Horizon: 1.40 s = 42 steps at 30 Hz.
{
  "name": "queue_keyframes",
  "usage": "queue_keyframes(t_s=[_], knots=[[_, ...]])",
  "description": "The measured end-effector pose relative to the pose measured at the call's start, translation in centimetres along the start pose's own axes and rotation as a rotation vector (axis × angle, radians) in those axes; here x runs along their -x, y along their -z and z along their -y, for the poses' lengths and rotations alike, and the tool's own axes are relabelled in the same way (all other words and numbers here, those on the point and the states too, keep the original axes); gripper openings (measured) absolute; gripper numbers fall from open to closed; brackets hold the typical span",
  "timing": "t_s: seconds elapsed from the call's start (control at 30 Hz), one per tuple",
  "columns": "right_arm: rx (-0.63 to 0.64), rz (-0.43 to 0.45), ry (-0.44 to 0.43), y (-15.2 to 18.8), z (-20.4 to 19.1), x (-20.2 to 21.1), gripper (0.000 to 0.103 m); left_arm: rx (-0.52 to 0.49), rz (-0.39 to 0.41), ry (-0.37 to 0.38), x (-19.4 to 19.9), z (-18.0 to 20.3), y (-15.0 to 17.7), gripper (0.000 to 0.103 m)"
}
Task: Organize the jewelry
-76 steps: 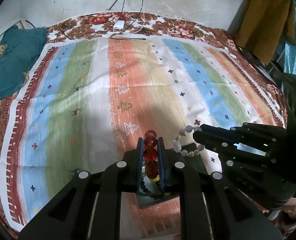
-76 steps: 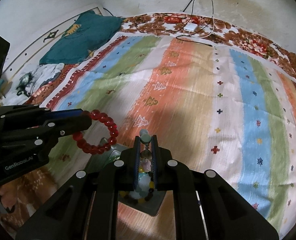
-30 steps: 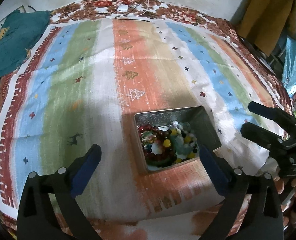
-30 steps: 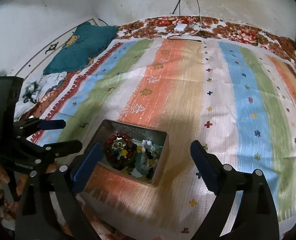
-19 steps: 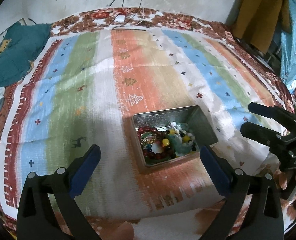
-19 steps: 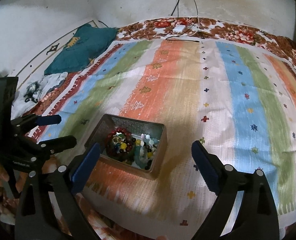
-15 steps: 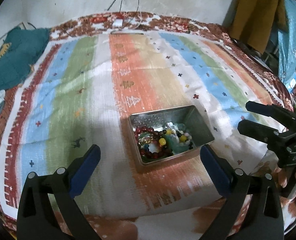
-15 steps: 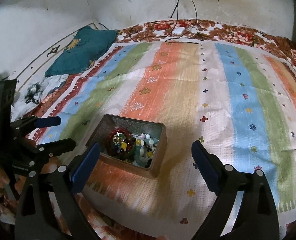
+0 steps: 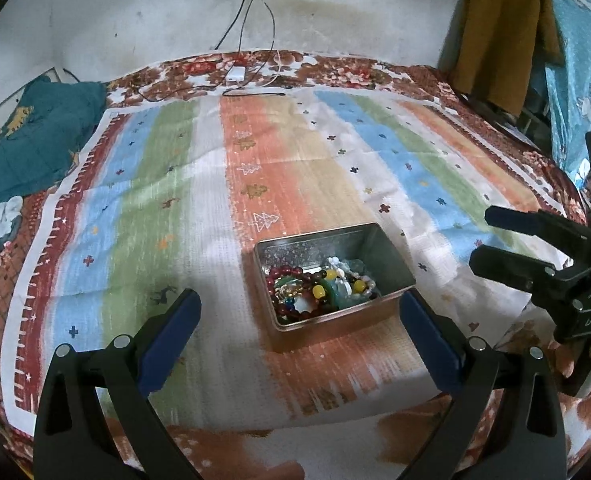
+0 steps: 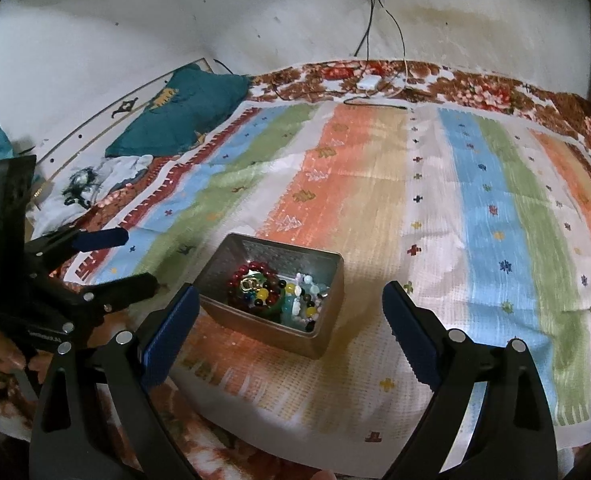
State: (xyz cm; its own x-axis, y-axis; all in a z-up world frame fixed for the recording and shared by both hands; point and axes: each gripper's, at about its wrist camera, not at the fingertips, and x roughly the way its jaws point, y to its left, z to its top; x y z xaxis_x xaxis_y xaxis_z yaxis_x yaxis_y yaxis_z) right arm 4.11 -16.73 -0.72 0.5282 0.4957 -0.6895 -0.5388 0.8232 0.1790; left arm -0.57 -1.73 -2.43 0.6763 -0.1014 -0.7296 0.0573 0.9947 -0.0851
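The tin (image 9: 379, 246) sits on the blanket (image 9: 199, 208) spread over the bed, near its front edge. The bracelets (image 9: 315, 290) lie heaped in the tin's near half. My left gripper (image 9: 299, 332) hangs just before the tin, my right gripper (image 9: 495, 240) well to the tin's right. Behind the tin, at the bed's far edge, lies a charger (image 9: 237, 73); far left of the tin, a pillow (image 9: 35, 140).

Shiny metal tin (image 9: 387, 254) (glossy beads (image 9: 291, 272)), woven cloth (image 9: 167, 184)

Both bracelets now lie in the tin (image 9: 391, 256); left tool (image 9: 299, 332) and right tool (image 10: 287, 320) have released, spread wide
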Motion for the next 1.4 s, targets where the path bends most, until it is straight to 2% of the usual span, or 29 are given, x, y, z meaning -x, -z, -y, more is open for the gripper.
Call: queue_keyframes(t_s=[0.33, 1.4], knots=[[0.002, 0.033, -0.010, 0.63, -0.34, 0.95, 0.093, -0.004, 0.023, -0.022, 0.74, 0.30, 0.50, 0.097], [-0.015, 0.036, -0.008, 0.76, -0.03, 1.03, 0.093, -0.028, 0.026, -0.016, 0.67, 0.64, 0.55, 0.097]])
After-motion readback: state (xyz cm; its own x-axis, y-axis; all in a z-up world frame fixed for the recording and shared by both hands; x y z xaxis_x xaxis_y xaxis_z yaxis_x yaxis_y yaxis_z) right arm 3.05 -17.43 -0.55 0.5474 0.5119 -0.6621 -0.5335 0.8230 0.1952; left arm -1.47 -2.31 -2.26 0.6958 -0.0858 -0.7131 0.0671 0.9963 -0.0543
